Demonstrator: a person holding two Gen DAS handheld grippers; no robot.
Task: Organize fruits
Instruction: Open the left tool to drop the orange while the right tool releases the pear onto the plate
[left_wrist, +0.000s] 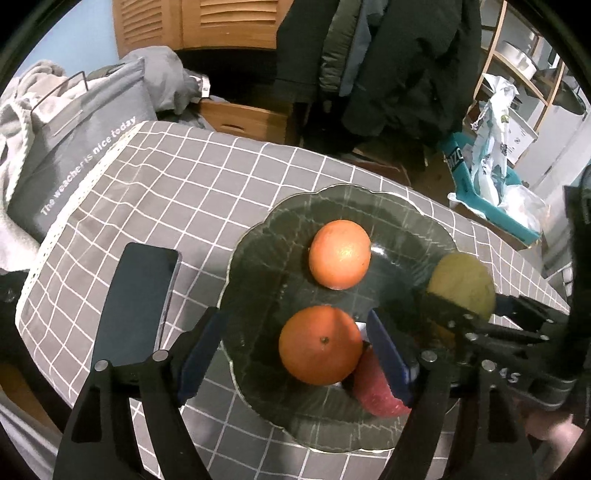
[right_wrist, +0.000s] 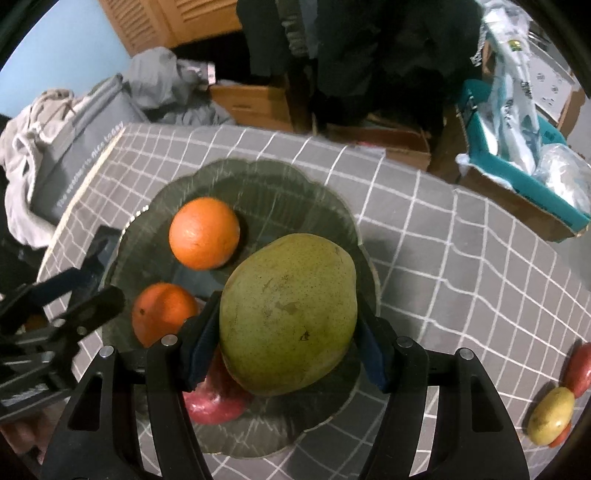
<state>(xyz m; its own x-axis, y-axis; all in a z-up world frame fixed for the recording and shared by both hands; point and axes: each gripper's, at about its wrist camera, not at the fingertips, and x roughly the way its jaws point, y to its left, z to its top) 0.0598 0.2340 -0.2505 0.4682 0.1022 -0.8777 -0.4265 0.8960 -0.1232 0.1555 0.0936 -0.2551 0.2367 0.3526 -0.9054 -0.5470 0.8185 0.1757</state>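
A dark scalloped glass plate (left_wrist: 258, 236) (right_wrist: 314, 192) lies on the grey checked tablecloth. On it sit two oranges (left_wrist: 340, 254) (left_wrist: 320, 345) (right_wrist: 204, 232) (right_wrist: 164, 312) and a red apple (left_wrist: 373, 391) (right_wrist: 214, 400). My right gripper (right_wrist: 286, 339) is shut on a large green mango (right_wrist: 290, 314) and holds it over the plate's right side; it also shows in the left wrist view (left_wrist: 461, 286). My left gripper (left_wrist: 295, 354) is open, its fingers either side of the near orange, above the plate.
A dark phone (left_wrist: 136, 306) lies on the cloth left of the plate. A yellow fruit (right_wrist: 552, 415) and red fruit (right_wrist: 581, 369) lie at the cloth's right. A grey bag (left_wrist: 74, 147), boxes and a teal crate (right_wrist: 517, 177) stand beyond the table.
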